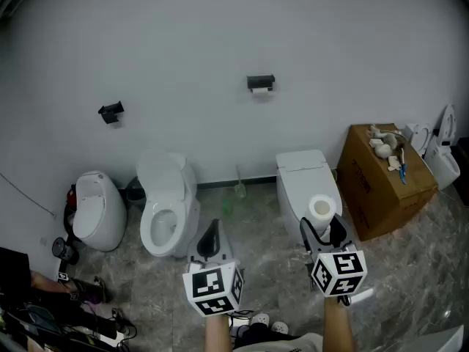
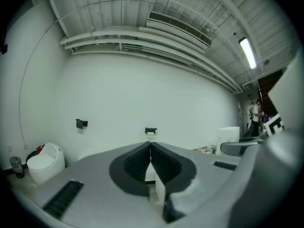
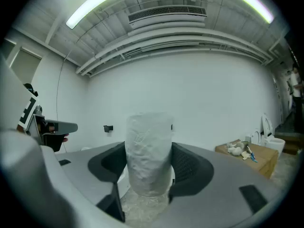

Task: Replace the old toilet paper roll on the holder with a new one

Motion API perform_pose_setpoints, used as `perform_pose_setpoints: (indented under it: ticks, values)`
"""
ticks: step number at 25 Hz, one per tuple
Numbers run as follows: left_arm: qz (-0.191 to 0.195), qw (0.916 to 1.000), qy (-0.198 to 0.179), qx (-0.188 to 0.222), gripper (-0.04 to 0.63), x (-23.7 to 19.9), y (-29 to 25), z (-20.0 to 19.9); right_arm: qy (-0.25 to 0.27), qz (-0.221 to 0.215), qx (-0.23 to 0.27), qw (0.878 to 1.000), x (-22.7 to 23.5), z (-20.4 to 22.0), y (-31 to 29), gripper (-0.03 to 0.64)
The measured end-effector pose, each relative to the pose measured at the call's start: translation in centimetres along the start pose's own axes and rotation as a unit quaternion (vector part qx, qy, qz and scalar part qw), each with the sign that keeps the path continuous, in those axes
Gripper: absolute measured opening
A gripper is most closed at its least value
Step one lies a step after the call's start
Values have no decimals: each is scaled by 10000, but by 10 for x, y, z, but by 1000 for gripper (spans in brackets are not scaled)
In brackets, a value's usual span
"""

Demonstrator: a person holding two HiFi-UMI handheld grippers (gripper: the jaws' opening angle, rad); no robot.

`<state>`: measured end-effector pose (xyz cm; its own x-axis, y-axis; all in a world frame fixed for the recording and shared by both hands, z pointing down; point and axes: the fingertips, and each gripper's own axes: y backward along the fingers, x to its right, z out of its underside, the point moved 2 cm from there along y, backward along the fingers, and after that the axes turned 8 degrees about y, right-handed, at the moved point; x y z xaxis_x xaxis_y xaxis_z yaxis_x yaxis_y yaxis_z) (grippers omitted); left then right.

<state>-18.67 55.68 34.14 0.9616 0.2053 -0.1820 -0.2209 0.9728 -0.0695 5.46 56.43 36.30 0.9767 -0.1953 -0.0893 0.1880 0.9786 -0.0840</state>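
My right gripper (image 1: 322, 229) is shut on a new white toilet paper roll (image 1: 321, 208), which stands upright between the jaws and fills the middle of the right gripper view (image 3: 148, 156). High on the white wall a black holder (image 1: 260, 82) carries the old, small roll (image 1: 260, 91). The left gripper view shows that holder (image 2: 150, 130) straight ahead and far off. My left gripper (image 1: 211, 235) is shut with nothing in it, its jaws (image 2: 151, 148) pressed together. Both grippers point level at the wall, well short of it.
A second black holder (image 1: 111, 111) sits bare on the wall to the left. Below stand a white toilet (image 1: 167, 211), a round white unit (image 1: 97, 210), and a toilet (image 1: 304, 182) under my right gripper. A cardboard box (image 1: 385, 185) with odds on top stands at the right.
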Motion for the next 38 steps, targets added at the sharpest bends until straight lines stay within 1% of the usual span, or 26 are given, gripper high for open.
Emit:
perform_pose_setpoints:
  ticks: [16, 22, 25, 27, 30, 31, 33, 34, 38]
  values:
    - [-22, 10000, 28, -24, 3, -10, -8, -3, -7, 17, -15, 10000, -4, -3, -10, 291]
    - [44, 9999, 40, 144, 4, -13, -15, -8, -134, 23, -10, 9999, -3, -1, -18, 293]
    - [96, 9993, -50, 358, 9, -13, -17, -12, -136, 30, -11, 9999, -3, 0, -22, 292]
    - [34, 9989, -128, 447, 31, -14, -22, -16, -204, -5, -11, 9998, -2, 0, -29, 291]
    - [23, 9987, -182, 472, 99, -18, -32, -20, -326, -44, -11, 9995, -3, 0, -41, 292]
    - [52, 9987, -184, 481, 129, -19, -35, -20, -316, -35, -15, 9995, -4, 0, -44, 292]
    - [80, 9985, -188, 499, 226, -23, -40, -19, -278, -15, -4, 9996, -7, 0, -49, 292]
    - [74, 9985, -204, 495, 239, -25, -43, -19, -268, -7, 9, 9996, -8, -1, -51, 292]
    - [82, 9987, -256, 441, 255, -35, -55, -17, -243, 34, 19, 9997, -12, 0, -60, 293]
